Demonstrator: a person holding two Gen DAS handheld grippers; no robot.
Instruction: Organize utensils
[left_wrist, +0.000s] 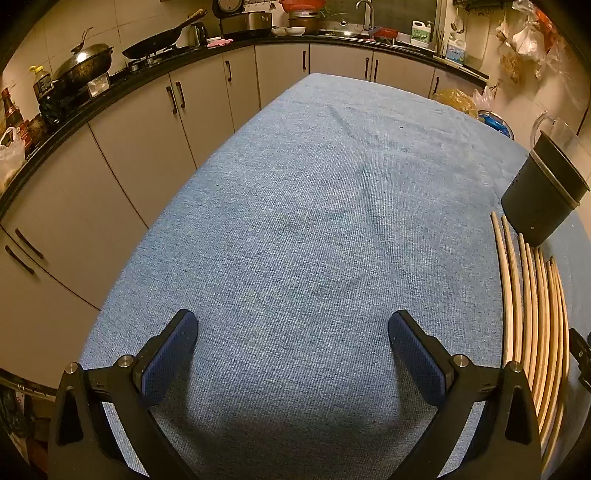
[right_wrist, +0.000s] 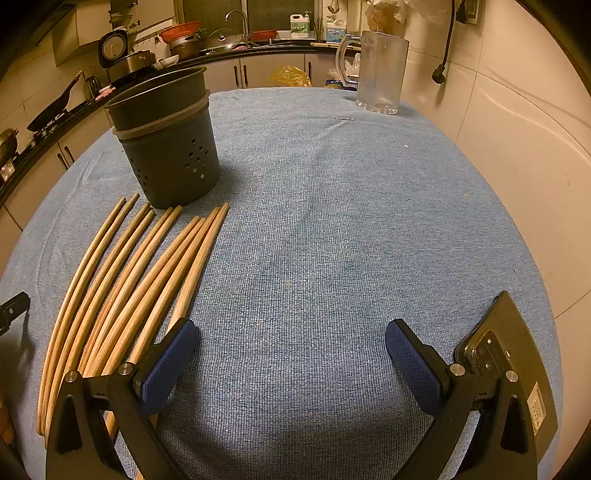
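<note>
Both cameras look forward and down along their own fingers, low and close over the blue tablecloth (left_wrist: 314, 221). The left wrist view faces the cabinets; the right faces the wall side. Both views share the chopsticks (right_wrist: 140, 280) and the holder (left_wrist: 543, 195).

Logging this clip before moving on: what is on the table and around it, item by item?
chopsticks: about ten, light wood, fanned flat on the cloth, left of the right gripper
holder: one, dark grey, perforated, upright beyond the chopstick tips
mug: one, clear glass, far right of table
phone: one, black, near right edge
cloth: one, blue, covers table
wok: one, black, on counter stove
left gripper: open, empty
right gripper: open, empty
</note>
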